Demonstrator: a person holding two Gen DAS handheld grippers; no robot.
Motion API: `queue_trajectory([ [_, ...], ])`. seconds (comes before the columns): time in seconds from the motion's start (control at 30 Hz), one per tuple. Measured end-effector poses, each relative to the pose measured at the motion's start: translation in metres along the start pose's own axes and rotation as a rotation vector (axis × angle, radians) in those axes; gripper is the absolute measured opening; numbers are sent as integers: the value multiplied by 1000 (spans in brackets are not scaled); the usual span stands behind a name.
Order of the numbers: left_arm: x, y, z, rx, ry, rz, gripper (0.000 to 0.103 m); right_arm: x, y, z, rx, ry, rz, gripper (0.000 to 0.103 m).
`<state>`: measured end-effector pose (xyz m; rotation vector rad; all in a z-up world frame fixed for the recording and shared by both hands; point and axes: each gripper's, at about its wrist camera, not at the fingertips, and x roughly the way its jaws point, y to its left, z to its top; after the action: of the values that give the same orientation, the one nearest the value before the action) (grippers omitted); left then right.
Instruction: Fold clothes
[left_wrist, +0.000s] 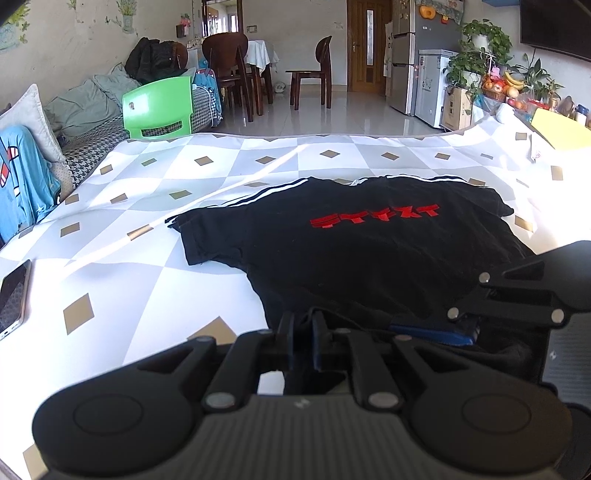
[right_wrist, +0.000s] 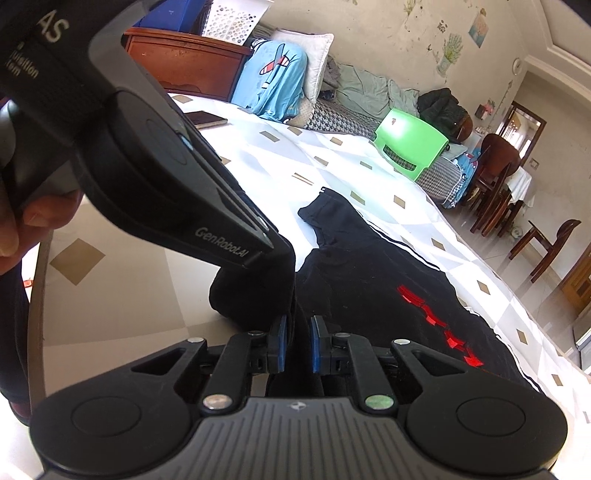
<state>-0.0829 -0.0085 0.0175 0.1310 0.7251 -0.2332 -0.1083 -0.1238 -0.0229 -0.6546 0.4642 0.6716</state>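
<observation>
A black T-shirt (left_wrist: 369, 251) with red lettering and white shoulder stripes lies spread on the diamond-patterned tablecloth (left_wrist: 184, 177), its collar at the far side. My left gripper (left_wrist: 303, 332) is shut on the near hem, with black cloth bunched between its blue pads. Just to its right, my right gripper (left_wrist: 461, 328) comes in from the side at the same hem. In the right wrist view my right gripper (right_wrist: 297, 339) is shut on a fold of the T-shirt (right_wrist: 388, 295), and the left gripper (right_wrist: 277, 254) pinches the cloth just ahead of it.
A phone (left_wrist: 13, 295) lies at the table's left edge. A green chair (left_wrist: 159, 107) and a sofa with cushions stand beyond the far left. A yellow sheet (left_wrist: 561, 129), fruit and plants crowd the far right corner. A person's hand (right_wrist: 22, 221) holds the left gripper.
</observation>
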Motion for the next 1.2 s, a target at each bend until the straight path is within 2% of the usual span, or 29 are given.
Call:
queue_trajectory([
  [0.17,1,0,-1,2,7,1,10,6,4,0,-20,14,13,2],
  [0.3,0,2,1,-16,13,-15,11,5,-5,2,64,24,77,2],
  [0.33,-1,4,2,-32,15,-28,17,3,-10,2,96,26,103,2],
  [0.37,-3,7,4,-51,10,-41,32,0,-13,1,124,27,137,2],
  [0.4,-6,9,5,-67,-4,-49,42,-3,-16,1,152,29,172,2],
  [0.43,-10,11,7,-83,-24,-46,63,-6,-20,0,179,30,207,2],
  [0.47,-15,15,9,-103,-51,-37,79,-9,-21,-1,195,31,237,2],
  [0.53,-22,22,11,-151,-89,-39,89,-13,-19,-4,219,40,294,2],
  [0.6,-24,30,13,-210,-99,-56,92,-13,-16,-7,249,56,356,2],
  [0.67,-19,32,12,-242,-73,-73,93,-12,-12,-11,268,78,414,2],
  [0.73,-12,27,10,-229,-35,-88,93,-10,-5,-14,265,109,464,2],
  [0.83,-1,12,6,-174,21,-108,101,-8,5,-20,275,152,562,2],
  [0.9,5,1,2,-128,50,-111,102,-11,13,-23,256,173,594,2],
  [1.0,13,-16,-2,-47,86,-98,103,-18,15,-25,200,195,591,11],
  [1.07,16,-21,-4,-17,99,-78,103,-25,5,-28,199,199,548,19],
  [1.2,22,-23,-6,-48,123,-68,103,-37,-18,-39,246,217,447,27],
])
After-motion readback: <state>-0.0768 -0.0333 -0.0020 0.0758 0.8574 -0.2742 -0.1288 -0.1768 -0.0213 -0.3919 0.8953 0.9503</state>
